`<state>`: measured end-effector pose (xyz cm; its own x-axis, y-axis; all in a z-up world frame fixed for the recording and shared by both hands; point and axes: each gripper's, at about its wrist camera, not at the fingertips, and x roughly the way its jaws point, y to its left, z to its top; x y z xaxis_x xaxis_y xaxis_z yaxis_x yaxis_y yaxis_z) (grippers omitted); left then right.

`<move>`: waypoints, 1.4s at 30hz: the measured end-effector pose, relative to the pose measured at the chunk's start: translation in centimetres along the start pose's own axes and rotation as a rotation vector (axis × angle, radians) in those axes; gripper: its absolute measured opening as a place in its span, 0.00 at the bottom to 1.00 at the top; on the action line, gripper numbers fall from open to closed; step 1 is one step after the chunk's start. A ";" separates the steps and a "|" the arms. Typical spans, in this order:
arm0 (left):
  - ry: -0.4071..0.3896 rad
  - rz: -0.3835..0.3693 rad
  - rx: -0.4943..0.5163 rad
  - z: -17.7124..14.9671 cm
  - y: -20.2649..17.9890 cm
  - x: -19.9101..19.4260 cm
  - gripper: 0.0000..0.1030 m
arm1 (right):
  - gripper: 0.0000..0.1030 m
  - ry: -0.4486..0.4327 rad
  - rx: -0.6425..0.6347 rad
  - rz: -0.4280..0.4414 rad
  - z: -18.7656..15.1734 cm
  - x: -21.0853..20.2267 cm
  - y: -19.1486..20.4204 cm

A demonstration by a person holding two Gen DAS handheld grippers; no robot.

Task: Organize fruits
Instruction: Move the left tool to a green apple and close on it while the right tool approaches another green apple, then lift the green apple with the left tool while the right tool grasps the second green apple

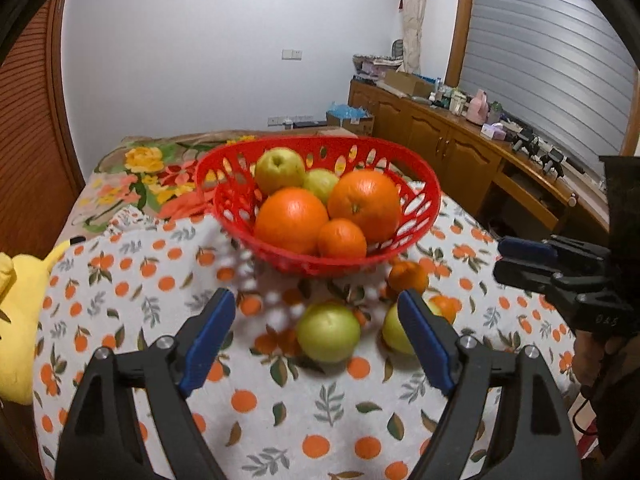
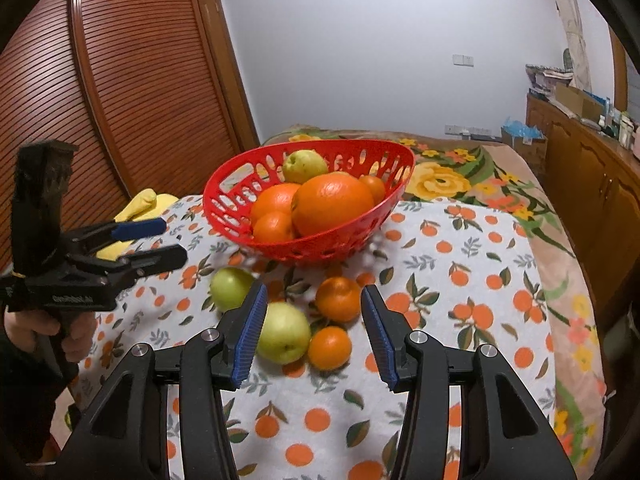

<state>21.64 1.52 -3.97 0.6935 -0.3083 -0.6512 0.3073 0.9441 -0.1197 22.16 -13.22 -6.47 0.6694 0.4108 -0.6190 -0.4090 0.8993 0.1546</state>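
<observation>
I see both tools open and empty: left tool (image 1: 316, 312) near a green apple (image 1: 328, 332), right tool (image 2: 314, 312) over a small orange (image 2: 338, 299), red basket (image 2: 240, 184) beyond.

From my left camera, my right-hand finger (image 1: 424, 336) covers much of the second green apple (image 1: 394, 332), and a small orange (image 1: 447, 306) peeks out just behind it.

The bed (image 2: 500, 184) carries an orange-print cloth (image 2: 460, 280). On it, far, sits a red basket (image 2: 224, 200); nearer lie two green apples (image 2: 284, 332) and two small oranges (image 2: 338, 298). A yellow toy (image 1: 16, 320) lies left.
</observation>
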 end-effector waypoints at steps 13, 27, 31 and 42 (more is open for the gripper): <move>0.074 0.023 -0.021 -2.9 -0.8 2.7 0.81 | 0.49 0.004 -0.009 -0.041 -2.5 -0.5 0.7; 0.151 0.002 -0.058 -3.1 -0.7 6.4 0.66 | 0.49 0.028 0.000 -0.023 -3.6 0.2 0.9; 0.151 -0.002 -0.054 -2.8 -0.8 6.9 0.62 | 0.49 0.030 0.002 -0.020 -3.6 0.3 0.9; 0.103 0.027 -0.067 -4.2 0.0 4.1 0.49 | 0.49 0.048 -0.005 -0.001 -3.3 2.0 1.6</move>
<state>21.70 0.76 -9.78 0.6295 -0.2719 -0.7279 0.2426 0.9587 -0.1484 20.82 -11.39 -10.01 0.6397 0.4020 -0.6552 -0.4114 0.8990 0.1500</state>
